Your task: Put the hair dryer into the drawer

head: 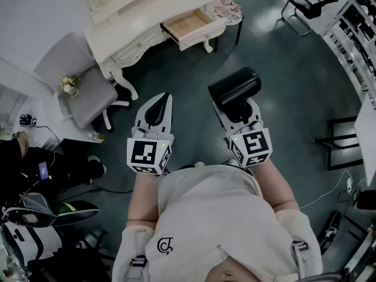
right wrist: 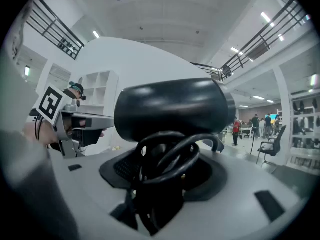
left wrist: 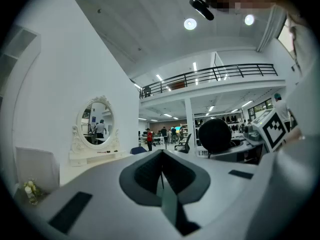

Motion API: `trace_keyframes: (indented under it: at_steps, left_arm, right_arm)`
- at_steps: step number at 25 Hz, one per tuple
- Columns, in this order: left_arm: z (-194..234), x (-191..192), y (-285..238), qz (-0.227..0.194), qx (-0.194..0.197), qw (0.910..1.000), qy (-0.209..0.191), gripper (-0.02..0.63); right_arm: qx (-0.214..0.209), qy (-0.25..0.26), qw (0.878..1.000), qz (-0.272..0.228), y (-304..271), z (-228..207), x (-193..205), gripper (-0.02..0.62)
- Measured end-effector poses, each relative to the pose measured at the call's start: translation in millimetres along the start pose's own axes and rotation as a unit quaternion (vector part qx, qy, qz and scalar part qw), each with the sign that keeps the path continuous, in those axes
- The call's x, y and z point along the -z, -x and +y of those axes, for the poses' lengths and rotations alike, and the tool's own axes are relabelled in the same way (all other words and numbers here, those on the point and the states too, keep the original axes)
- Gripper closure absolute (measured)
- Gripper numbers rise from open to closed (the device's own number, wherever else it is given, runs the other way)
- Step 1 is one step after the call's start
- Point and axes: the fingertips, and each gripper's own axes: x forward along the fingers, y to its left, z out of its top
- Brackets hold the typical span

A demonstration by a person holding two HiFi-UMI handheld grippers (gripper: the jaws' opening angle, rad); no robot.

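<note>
Nearest the person, the left tongs [head: 160,104] are clenched together on nothing. Beside them the right tongs [head: 238,107] clamp the glossy black plastic hair dryer [head: 235,86], seemingly by its handle. Its looped black cord [right wrist: 167,159] is bunched in the same grip. The dryer looks rigid, smooth and top-heavy, so low on the handle seems the surest hold. Well beyond, the wood-lined drawer [head: 187,25] of the ornate white bench [head: 141,16] stands open.
</note>
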Motion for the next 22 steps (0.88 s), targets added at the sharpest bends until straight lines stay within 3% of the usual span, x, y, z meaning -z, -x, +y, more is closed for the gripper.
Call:
trace_keyframes:
  at_steps: [22]
  left_arm:
    - [26.0,12.7,-19.5,0.004,-0.005,0.9999,0.011,0.594]
  right_arm:
    - [-0.01,-0.011,1.0,0.024,-38.0,-7.6,16.3,0.341]
